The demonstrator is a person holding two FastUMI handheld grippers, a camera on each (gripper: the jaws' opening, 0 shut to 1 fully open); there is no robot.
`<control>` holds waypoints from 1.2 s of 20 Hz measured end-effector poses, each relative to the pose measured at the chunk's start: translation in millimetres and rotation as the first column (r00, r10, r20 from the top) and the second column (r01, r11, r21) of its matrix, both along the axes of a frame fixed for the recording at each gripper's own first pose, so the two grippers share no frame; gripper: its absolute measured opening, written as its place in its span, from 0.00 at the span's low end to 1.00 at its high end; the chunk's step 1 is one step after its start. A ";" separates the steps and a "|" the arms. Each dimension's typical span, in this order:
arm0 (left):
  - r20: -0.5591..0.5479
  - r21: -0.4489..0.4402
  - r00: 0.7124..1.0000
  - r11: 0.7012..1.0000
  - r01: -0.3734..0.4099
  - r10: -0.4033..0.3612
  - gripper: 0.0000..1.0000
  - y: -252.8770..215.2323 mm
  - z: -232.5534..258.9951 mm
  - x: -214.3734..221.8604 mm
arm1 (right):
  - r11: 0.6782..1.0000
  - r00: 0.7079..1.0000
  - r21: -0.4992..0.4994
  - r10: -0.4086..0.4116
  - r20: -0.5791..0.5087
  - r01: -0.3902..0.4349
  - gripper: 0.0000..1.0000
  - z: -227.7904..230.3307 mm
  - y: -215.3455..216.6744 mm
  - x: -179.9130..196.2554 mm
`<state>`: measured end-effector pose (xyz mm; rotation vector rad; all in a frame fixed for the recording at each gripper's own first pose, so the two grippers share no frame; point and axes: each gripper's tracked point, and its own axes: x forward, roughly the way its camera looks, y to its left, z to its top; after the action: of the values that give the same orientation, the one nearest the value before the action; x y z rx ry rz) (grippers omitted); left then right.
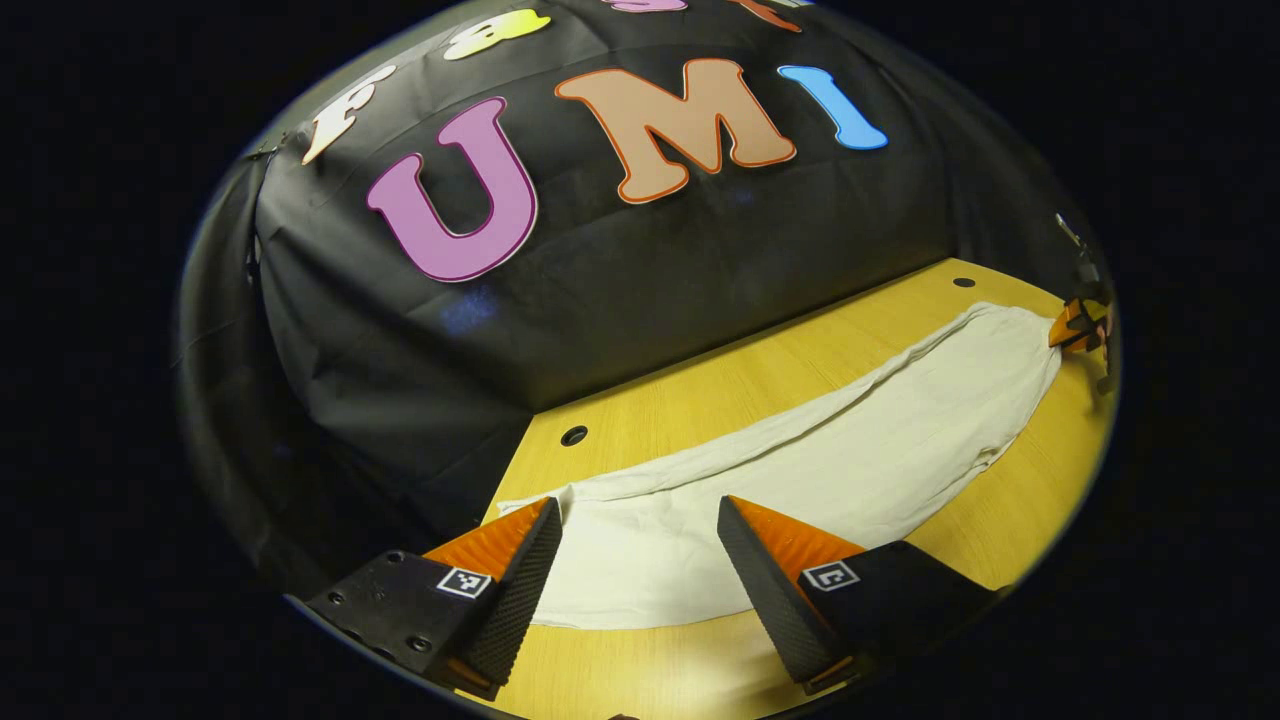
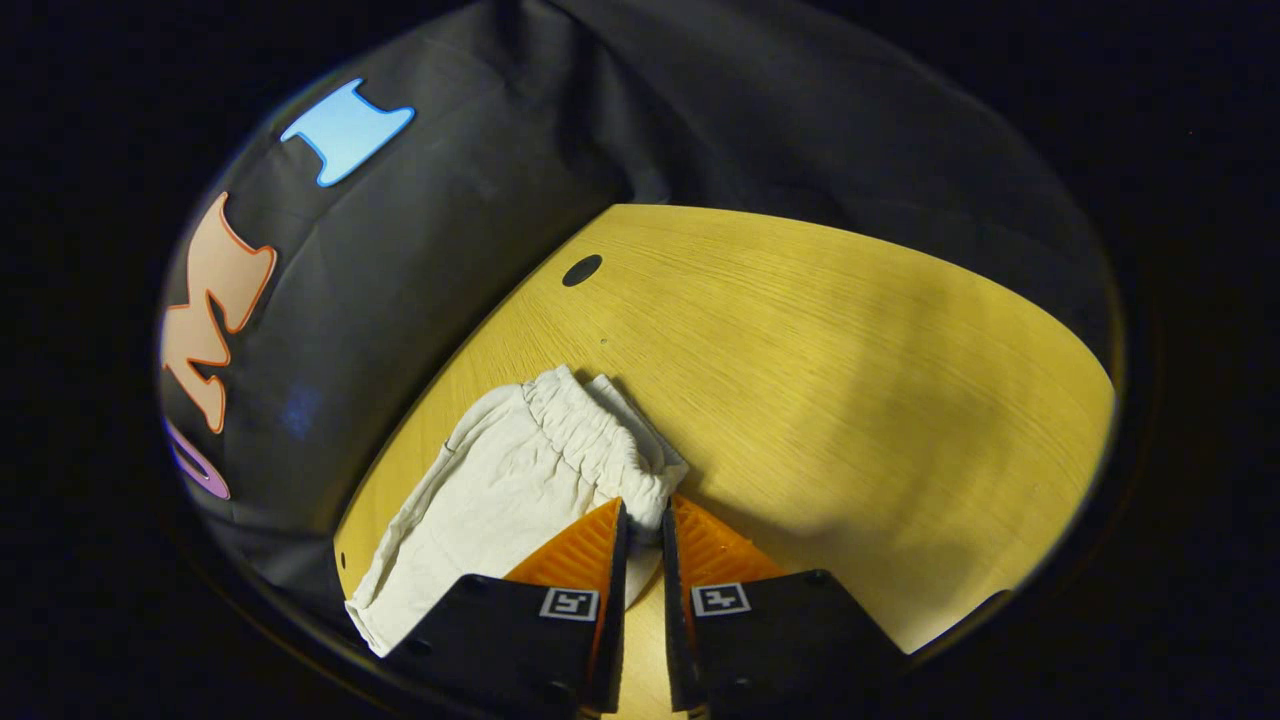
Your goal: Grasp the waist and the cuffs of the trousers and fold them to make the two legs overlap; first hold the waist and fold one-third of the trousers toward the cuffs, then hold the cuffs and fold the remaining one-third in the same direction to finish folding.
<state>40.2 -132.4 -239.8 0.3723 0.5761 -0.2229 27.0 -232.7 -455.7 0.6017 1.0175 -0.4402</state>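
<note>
We see white trousers (image 1: 800, 480) lying flat on a yellow wooden table (image 1: 680, 400). In the left gripper view they stretch like a long band from the bottom middle of the picture up to the right edge. The cloth looks soft and a bit wrinkled, with long folds running along it. The wide end lies at the bottom, between our own two fingers.

The left gripper (image 1: 640, 560) sits low at the bottom of that view. Its two fingers are wide apart, one on each side of the cloth end, and they do not squeeze anything.

In the right gripper view the trousers (image 2: 480, 500) lie in the lower left part of the picture. The waist (image 2: 590, 440) is bunched and crinkly, like a stretchy band. The right gripper (image 2: 642, 530) is at the bottom middle. Its fingers are close together and pinch the near end of the waist.

Far off at the right edge of the left gripper view, we see the other gripper (image 1: 1075, 328) touching the far end of the trousers
</note>
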 end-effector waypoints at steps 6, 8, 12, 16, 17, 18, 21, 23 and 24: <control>-0.001 -0.031 0.999 0.999 -0.038 0.038 0.96 -12.4 1.5 -12.2 | 0.996 0.999 -0.082 0.032 -0.006 -0.033 0.13 6.7 -1.6 2.2; -0.004 -0.057 0.998 0.997 -0.059 0.059 0.96 -12.5 0.6 -15.0 | 0.994 0.999 -0.095 0.048 0.010 -0.047 0.13 16.2 -0.8 5.0; -0.015 -0.090 0.996 0.992 -0.086 0.085 0.96 0.5 -1.6 -13.4 | 0.990 0.990 -0.107 0.099 0.101 -0.088 0.13 50.6 17.4 24.0; -0.021 -0.101 0.994 0.989 -0.110 0.109 0.97 28.6 -2.0 -6.5 | 0.974 0.960 -0.153 0.197 0.197 -0.169 0.13 102.6 57.8 42.6; -0.017 -0.112 0.994 0.987 -0.111 0.110 0.96 34.9 -0.8 -4.1 | 0.969 0.951 -0.160 0.219 0.220 -0.186 0.13 115.7 71.6 48.3; -0.021 -0.128 0.992 0.984 -0.123 0.121 0.96 50.0 -3.1 -0.8 | 0.963 0.933 -0.169 0.249 0.259 -0.210 0.13 133.7 94.5 57.2; -0.038 -0.158 0.985 0.973 -0.170 0.166 0.96 90.6 -10.5 4.8 | 0.935 0.877 -0.195 0.346 0.332 -0.295 0.13 170.4 170.3 75.3; -0.043 -0.161 0.983 0.970 -0.185 0.180 0.96 108.2 -13.6 5.8 | 0.918 0.854 -0.216 0.390 0.345 -0.332 0.13 181.1 198.2 79.4; -0.046 -0.161 0.981 0.968 -0.194 0.188 0.97 117.9 -15.5 5.2 | 0.909 0.842 -0.225 0.412 0.349 -0.351 0.13 186.3 211.6 78.6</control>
<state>45.4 -14.5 -255.2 0.1515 0.6153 -0.0899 105.6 -21.1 -269.3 0.3140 0.6869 -0.0340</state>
